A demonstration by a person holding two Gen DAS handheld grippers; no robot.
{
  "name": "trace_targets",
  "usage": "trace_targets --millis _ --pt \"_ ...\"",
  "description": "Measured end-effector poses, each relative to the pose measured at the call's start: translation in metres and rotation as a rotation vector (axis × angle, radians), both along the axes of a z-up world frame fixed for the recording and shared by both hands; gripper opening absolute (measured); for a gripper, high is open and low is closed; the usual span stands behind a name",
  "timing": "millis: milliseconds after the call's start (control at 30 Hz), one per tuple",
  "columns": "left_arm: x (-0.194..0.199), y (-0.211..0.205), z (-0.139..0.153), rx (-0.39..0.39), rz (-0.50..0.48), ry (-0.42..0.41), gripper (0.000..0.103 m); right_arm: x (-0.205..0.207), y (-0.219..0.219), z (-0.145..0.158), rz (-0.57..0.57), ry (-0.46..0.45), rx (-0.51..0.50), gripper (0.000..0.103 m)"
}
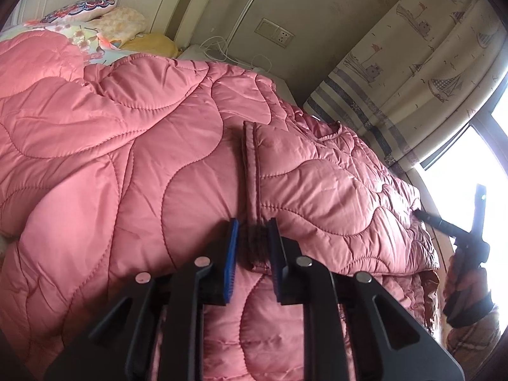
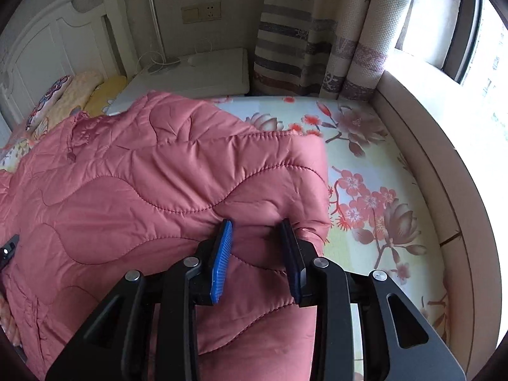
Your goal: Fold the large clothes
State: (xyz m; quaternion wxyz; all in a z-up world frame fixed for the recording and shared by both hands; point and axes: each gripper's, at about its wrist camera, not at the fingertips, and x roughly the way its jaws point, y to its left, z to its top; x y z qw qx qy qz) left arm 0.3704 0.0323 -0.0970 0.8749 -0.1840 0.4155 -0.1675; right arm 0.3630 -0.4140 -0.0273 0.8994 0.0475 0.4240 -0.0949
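A large pink quilted coat (image 1: 127, 158) lies spread over the bed. In the left wrist view my left gripper (image 1: 254, 231) straddles the coat's dark trim strip (image 1: 252, 174); a slit of daylight shows beside the left pad (image 1: 234, 238), so the jaws stand open around it. In the right wrist view my right gripper (image 2: 255, 227) is shut on a bunched fold of the coat (image 2: 143, 190), whose right edge hangs raised over the sheet. The right gripper (image 1: 419, 214) also shows at the coat's far right edge, held by a sleeved hand.
A floral bed sheet (image 2: 365, 165) lies bare to the right of the coat. Pillows (image 1: 95, 9) rest by the white headboard (image 2: 47, 47). A white nightstand (image 2: 206, 73) with cables, a sailboat curtain (image 1: 412, 63) and a window ledge (image 2: 428, 127) border the bed.
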Motion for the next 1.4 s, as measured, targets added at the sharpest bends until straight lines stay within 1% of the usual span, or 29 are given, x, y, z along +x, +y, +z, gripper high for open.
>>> trace_targets --millis 67,133,167,200,267,300,333,400,433,500,533,567,600,633,700,733,833,867,933,1033,1100,1133,1167,1200,1233,1267,1300,1367,1400 --pt "0.000 -0.002 0.001 -0.003 -0.017 -0.008 0.029 0.005 -0.002 0.012 -0.009 -0.047 -0.004 0.031" --pt "-0.001 -0.004 0.002 0.000 -0.034 -0.018 0.038 0.017 0.002 0.015 -0.005 -0.066 -0.041 0.031" --pt "-0.002 -0.006 0.003 0.004 -0.044 -0.025 0.042 0.026 0.005 0.014 0.002 -0.056 -0.056 0.031" --pt "-0.003 -0.007 0.004 0.007 -0.048 -0.028 0.045 0.037 0.005 0.006 0.008 -0.024 -0.057 0.031" --pt "-0.003 -0.008 0.004 0.002 -0.057 -0.031 0.049 0.053 0.005 -0.015 -0.001 0.068 -0.062 0.032" --pt "-0.003 -0.008 0.004 0.001 -0.060 -0.032 0.051 0.056 0.002 -0.023 -0.003 0.081 -0.051 0.032" --pt "-0.003 -0.008 0.004 0.000 -0.065 -0.033 0.054 0.054 0.000 -0.022 -0.010 0.066 -0.038 0.032" --pt "-0.004 -0.010 0.004 -0.003 -0.077 -0.038 0.058 0.052 -0.001 -0.014 -0.036 0.082 -0.015 0.032" --pt "-0.003 -0.012 0.005 -0.001 -0.081 -0.040 0.061 0.048 0.000 -0.007 -0.050 0.074 -0.013 0.032" --pt "-0.003 -0.016 0.006 0.009 -0.092 -0.044 0.065 0.031 0.005 0.011 -0.066 -0.007 -0.002 0.033" --pt "-0.003 -0.017 0.006 0.011 -0.094 -0.046 0.067 0.022 0.008 0.017 -0.053 -0.047 0.011 0.039" --pt "-0.002 -0.018 0.006 0.012 -0.097 -0.048 0.068 0.015 0.011 0.018 -0.040 -0.067 0.013 0.062" --pt "-0.002 -0.018 0.006 0.012 -0.098 -0.048 0.068 0.013 0.014 0.017 -0.034 -0.059 -0.007 0.077" --pt "-0.002 -0.018 0.006 0.011 -0.098 -0.047 0.069 0.015 0.018 0.010 -0.015 -0.022 -0.042 0.096" --pt "-0.002 -0.016 0.005 0.005 -0.097 -0.048 0.069 0.023 0.023 -0.014 0.018 0.108 -0.091 0.096" --pt "-0.002 -0.015 0.005 -0.001 -0.096 -0.049 0.069 0.023 0.022 -0.020 0.013 0.124 -0.092 0.094" --pt "-0.002 -0.012 0.004 -0.010 -0.097 -0.049 0.070 -0.006 0.029 0.001 -0.077 0.007 -0.097 0.092" --pt "-0.002 -0.013 0.004 -0.009 -0.099 -0.050 0.070 -0.022 0.037 0.010 -0.076 -0.052 -0.082 0.092" --pt "-0.003 -0.013 0.005 -0.007 -0.104 -0.054 0.074 -0.053 0.063 0.024 -0.019 -0.145 -0.048 0.092" --pt "-0.005 -0.014 0.007 0.007 -0.098 -0.065 0.079 -0.089 0.115 0.030 0.119 -0.191 -0.080 0.092" --pt "-0.009 -0.008 0.012 -0.004 -0.070 -0.080 0.079 -0.096 0.140 0.021 0.198 -0.156 -0.088 0.093" --pt "-0.012 -0.001 0.015 -0.023 -0.052 -0.086 0.079 -0.094 0.150 0.012 0.215 -0.130 -0.120 0.093" --pt "-0.016 0.011 0.020 -0.058 -0.020 -0.086 0.079 -0.090 0.157 0.002 0.206 -0.099 -0.157 0.093" --pt "-0.022 0.031 0.025 -0.120 0.035 -0.084 0.080 -0.084 0.157 -0.010 0.185 -0.051 -0.178 0.093" --pt "-0.029 0.051 0.030 -0.174 0.094 -0.087 0.082 -0.079 0.156 -0.022 0.176 -0.007 -0.169 0.093" --pt "-0.036 0.074 0.034 -0.218 0.158 -0.094 0.083 -0.076 0.155 -0.032 0.178 0.020 -0.152 0.093" --pt "-0.047 0.107 0.038 -0.258 0.249 -0.105 0.085 -0.075 0.152 -0.041 0.176 0.034 -0.134 0.093" --pt "-0.061 0.159 0.040 -0.288 0.393 -0.118 0.085 -0.075 0.147 -0.044 0.178 0.016 -0.101 0.094" --pt "-0.067 0.193 0.039 -0.291 0.491 -0.120 0.085 -0.074 0.146 -0.044 0.179 0.017 -0.103 0.094"
